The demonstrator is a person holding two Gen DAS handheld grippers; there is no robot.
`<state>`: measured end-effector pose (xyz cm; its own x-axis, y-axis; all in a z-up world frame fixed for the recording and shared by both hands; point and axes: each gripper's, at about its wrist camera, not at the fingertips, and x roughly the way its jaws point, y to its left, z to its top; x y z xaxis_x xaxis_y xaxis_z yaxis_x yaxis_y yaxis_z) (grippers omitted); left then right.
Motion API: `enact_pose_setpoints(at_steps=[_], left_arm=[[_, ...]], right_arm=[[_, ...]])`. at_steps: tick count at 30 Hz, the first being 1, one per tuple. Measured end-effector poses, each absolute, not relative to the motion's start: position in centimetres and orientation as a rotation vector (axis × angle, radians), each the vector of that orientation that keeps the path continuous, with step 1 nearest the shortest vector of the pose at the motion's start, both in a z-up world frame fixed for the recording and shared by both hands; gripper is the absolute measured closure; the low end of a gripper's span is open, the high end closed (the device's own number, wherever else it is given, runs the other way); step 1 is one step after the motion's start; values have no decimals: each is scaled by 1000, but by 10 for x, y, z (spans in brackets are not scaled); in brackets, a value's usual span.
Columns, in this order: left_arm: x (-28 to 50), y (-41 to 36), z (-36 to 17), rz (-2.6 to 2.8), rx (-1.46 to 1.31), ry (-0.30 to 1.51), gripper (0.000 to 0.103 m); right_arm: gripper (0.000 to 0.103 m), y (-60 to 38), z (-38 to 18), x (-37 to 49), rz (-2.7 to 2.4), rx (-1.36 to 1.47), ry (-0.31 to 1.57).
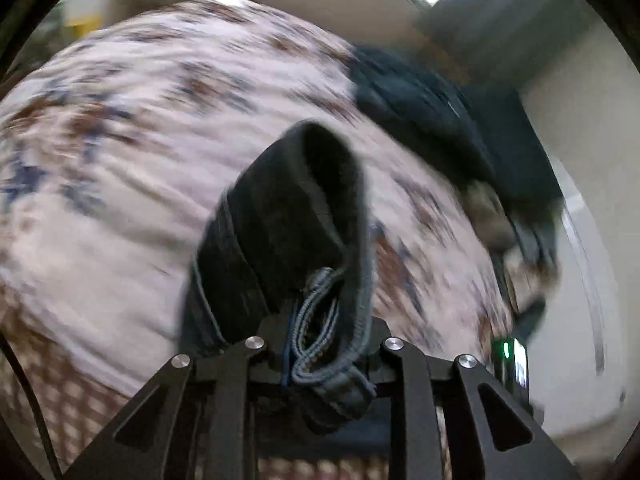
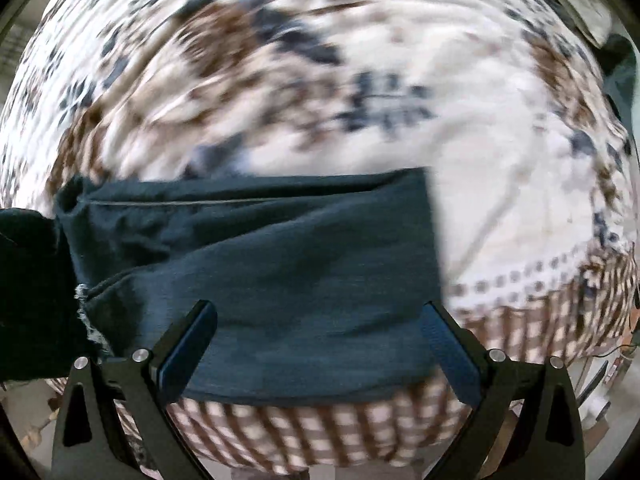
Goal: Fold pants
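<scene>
Our left claw (image 1: 320,344) is pinched tight on a bunched, hemmed edge of the pants (image 1: 296,216). A loop of dark cloth stands up from between its fingers and hides the tips. Whether that edge is a cuff or the waistband, we cannot tell through the blur.

Our right claw (image 2: 320,344) stands wide and grips nothing. Its two blue pads (image 2: 188,352) straddle the cloth from above without touching it.

The rest of the pants (image 2: 256,264) lies as a dark band on the patterned bedspread (image 2: 500,152). In the right view its long axis runs left to right, square across the line of the claw. One end sits off to the left, near a frayed edge; the other stops at a clean straight edge on the right.

So we judge the left hand carries one end, while the right hangs directly over the flat part and is the nearer to it. The fold should run along that long axis, the held end laid onto the flat band.
</scene>
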<state>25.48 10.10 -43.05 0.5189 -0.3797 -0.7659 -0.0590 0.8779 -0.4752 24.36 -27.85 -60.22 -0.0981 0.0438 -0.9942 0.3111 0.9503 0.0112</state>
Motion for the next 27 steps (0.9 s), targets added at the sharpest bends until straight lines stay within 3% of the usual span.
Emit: enact_pose_setpoints(at_steps=[7,12,14,17,19,22,27], left_arm=[[246,-38,-542,-208,-200,1292,84],[253,-52,-549,-159,-111,1306,80],[253,-55,-546,-159,-117,1357,71],[250,-56,-524,-153,-156,1384,48],[246,-51,-502,-115,-131,1361,14],[242,-27,-469,-7,-63,1306,4],[248,37,-468,258,42,1299,3]], right_arm=[[0,-354,-596,217,-249,211,1671],[0,-376,-598,200,-168,220,1690],[0,-380,-597,197,-108,262,1699],[0,-382,-586,198,-38,354,1687],[0,-368,-570,204,8,407,1659],[0,-351,-556,218,83,482,1634],[0,-302,-574,255,222,654,1648]])
